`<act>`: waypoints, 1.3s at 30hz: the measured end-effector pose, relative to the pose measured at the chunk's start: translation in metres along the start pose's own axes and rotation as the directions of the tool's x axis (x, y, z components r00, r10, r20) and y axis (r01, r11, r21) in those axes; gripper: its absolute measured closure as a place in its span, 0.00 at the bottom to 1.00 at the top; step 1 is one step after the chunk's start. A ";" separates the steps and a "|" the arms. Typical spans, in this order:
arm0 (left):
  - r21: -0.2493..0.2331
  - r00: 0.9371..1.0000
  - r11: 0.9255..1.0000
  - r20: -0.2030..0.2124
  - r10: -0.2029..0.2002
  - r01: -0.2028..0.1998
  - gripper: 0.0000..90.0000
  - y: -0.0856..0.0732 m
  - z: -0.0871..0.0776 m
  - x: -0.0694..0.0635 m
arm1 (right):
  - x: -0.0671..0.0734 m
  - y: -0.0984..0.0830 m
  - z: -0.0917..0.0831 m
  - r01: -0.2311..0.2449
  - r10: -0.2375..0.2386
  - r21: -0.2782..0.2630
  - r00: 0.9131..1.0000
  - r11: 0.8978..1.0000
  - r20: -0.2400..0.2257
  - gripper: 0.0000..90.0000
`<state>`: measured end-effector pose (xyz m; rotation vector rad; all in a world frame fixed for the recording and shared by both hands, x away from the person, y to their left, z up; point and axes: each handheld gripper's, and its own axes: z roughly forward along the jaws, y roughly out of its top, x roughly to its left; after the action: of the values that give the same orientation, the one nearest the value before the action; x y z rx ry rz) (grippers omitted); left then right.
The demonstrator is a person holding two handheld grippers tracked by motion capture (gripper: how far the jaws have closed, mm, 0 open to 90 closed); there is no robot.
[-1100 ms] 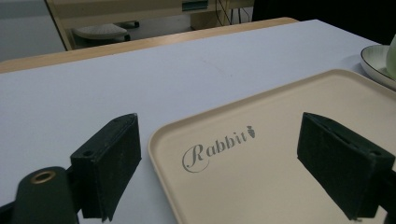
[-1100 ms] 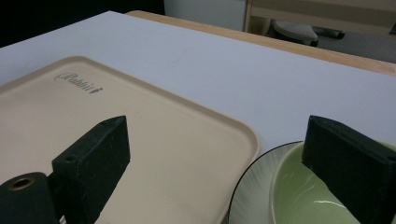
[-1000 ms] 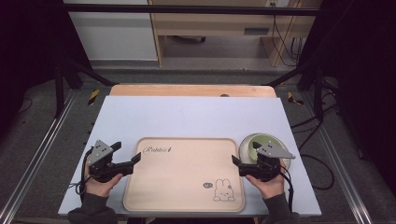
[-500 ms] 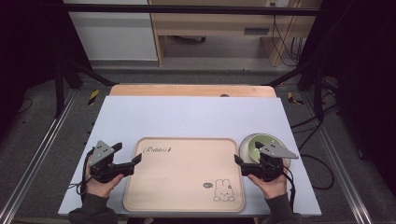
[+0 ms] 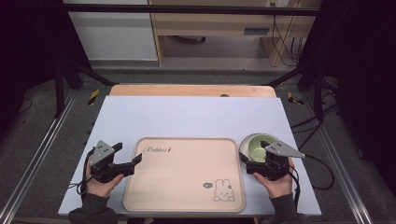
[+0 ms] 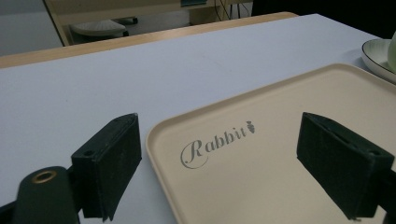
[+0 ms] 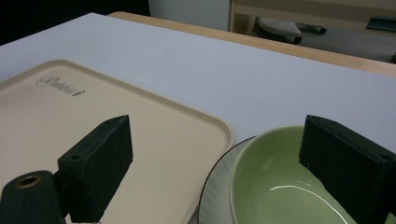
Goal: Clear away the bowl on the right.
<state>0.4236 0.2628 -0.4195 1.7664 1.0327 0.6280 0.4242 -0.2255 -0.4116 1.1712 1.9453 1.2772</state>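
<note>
A person stands at the near edge of a counter covered in pale lilac, holding a hand-held gripper in each hand. In the high view, a beige tray printed with "Rabbit" and a small bunny lies in the lower middle of the frame. The left hand-held gripper sits at lower left, just beside the tray's left edge, its jaws spread wide and holding nothing; in its own view they straddle the tray's near corner. At lower right, the right hand-held gripper hovers over a green bowl standing on a plate just beside the tray's right edge. Its jaws are also spread, one over the tray, the other over the bowl's hollow.
</note>
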 end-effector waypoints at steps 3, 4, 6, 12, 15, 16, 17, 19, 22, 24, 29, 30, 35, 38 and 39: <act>0.001 1.000 1.000 -0.001 -0.001 0.001 0.15 0.000 0.000 0.000 | -0.002 0.000 -0.001 -0.003 0.003 0.004 1.000 1.000 0.006 0.11; 0.001 1.000 1.000 -0.001 -0.001 0.001 0.15 0.000 0.000 0.000 | -0.003 0.000 -0.002 -0.007 0.007 0.004 1.000 1.000 0.009 0.11; 0.001 1.000 1.000 -0.001 0.000 0.000 0.15 0.000 0.000 0.000 | -0.006 0.001 -0.003 -0.013 0.012 0.005 1.000 1.000 0.018 0.11; 0.002 1.000 1.000 -0.001 0.001 -0.001 0.15 0.000 0.001 0.000 | -0.012 0.002 -0.007 -0.021 0.020 0.007 0.999 1.000 0.038 0.11; 0.003 1.000 1.000 -0.001 0.001 -0.001 0.15 0.000 0.001 0.000 | -0.015 0.002 -0.009 -0.025 0.025 0.004 0.998 1.000 0.049 0.11; 0.002 1.000 1.000 -0.001 0.001 -0.001 0.15 0.000 0.001 0.000 | -0.016 0.002 -0.010 -0.024 0.024 0.007 0.998 1.000 0.052 0.11; 0.002 1.000 1.000 -0.001 0.001 -0.001 0.15 0.000 0.001 0.000 | -0.017 0.002 -0.010 -0.027 0.026 0.006 0.998 1.000 0.058 0.11; 0.003 1.000 1.000 -0.001 0.002 -0.002 0.15 0.000 0.001 0.000 | -0.020 0.002 -0.012 -0.031 0.031 0.010 0.998 0.999 0.063 0.11; 0.005 1.000 1.000 0.000 0.004 -0.004 0.15 0.000 0.001 0.000 | -0.023 0.002 -0.012 -0.034 0.033 0.014 0.997 0.999 0.071 0.11; 0.007 1.000 1.000 0.001 0.005 -0.005 0.15 0.000 0.001 0.000 | -0.025 0.002 -0.013 -0.037 0.035 0.021 0.996 0.999 0.078 0.12; 0.009 1.000 1.000 0.000 0.004 -0.004 0.15 -0.001 0.002 -0.001 | -0.029 0.001 -0.012 -0.038 0.034 0.041 0.995 0.998 0.093 0.12; 0.010 1.000 1.000 0.000 0.003 -0.003 0.15 -0.001 0.002 -0.001 | -0.030 0.000 -0.011 -0.040 0.036 0.047 0.995 0.998 0.096 0.12; 0.011 1.000 1.000 0.001 0.005 -0.005 0.16 -0.001 0.002 -0.001 | -0.036 -0.001 -0.010 -0.051 0.043 0.067 0.992 0.996 0.118 0.13; 0.013 1.000 1.000 0.001 0.006 -0.006 0.16 -0.001 0.003 -0.001 | -0.038 -0.001 -0.010 -0.056 0.046 0.072 0.991 0.996 0.126 0.13; 0.014 1.000 1.000 0.001 0.006 -0.006 0.16 -0.001 0.003 -0.001 | -0.039 -0.002 -0.010 -0.058 0.047 0.078 0.990 0.995 0.134 0.13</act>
<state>0.4252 0.2610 -0.4218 1.7823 1.0331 0.6250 0.4344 -0.2651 -0.4100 1.3205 1.8968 1.1256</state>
